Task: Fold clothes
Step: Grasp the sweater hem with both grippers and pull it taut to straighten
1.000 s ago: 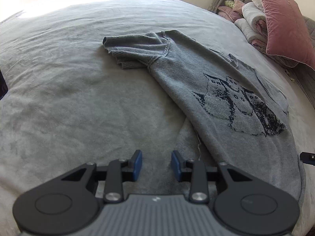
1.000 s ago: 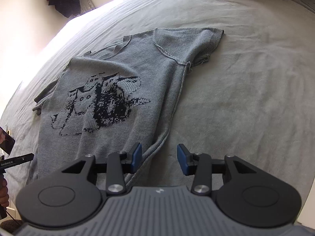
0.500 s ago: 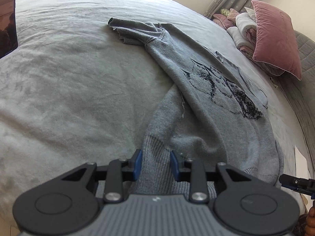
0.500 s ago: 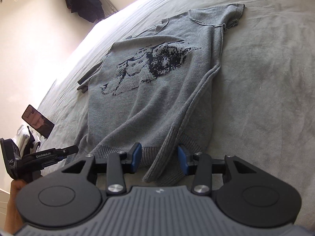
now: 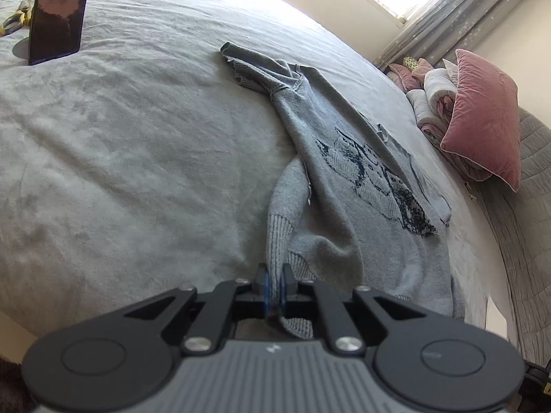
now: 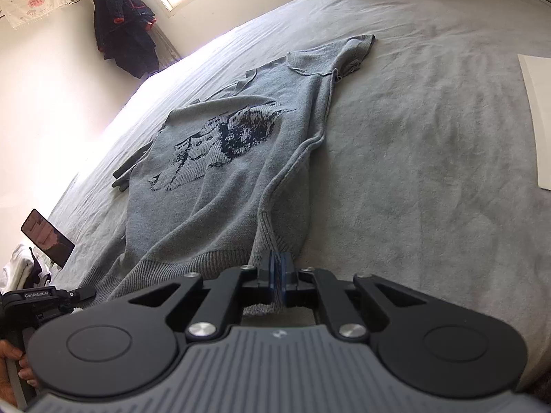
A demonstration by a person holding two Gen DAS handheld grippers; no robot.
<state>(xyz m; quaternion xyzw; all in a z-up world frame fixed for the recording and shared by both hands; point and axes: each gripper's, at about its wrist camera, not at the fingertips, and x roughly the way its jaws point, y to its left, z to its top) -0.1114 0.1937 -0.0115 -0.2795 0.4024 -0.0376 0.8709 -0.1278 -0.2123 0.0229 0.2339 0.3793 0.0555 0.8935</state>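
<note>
A grey knit sweater [image 5: 347, 186] with a dark cat print lies face up on the grey bed; it also shows in the right wrist view [image 6: 220, 179]. My left gripper [image 5: 274, 282] is shut on the ribbed hem at one bottom corner, which stands up in a fold between the fingers. My right gripper [image 6: 278, 275] is shut on the ribbed hem at the other bottom corner. The short sleeves lie at the far end, one bunched.
Pink and grey pillows [image 5: 482, 127] are piled at the bed's head. A phone on a stand [image 5: 56, 13] stands on the bed; it also shows in the right wrist view [image 6: 48, 237]. A white sheet [image 6: 537, 117] lies at the right. A dark jacket [image 6: 124, 41] hangs on the wall.
Both grippers have drawn back to the sweater's hem and gone from open to shut on its two bottom corners. The hem now lifts slightly at each grip.
</note>
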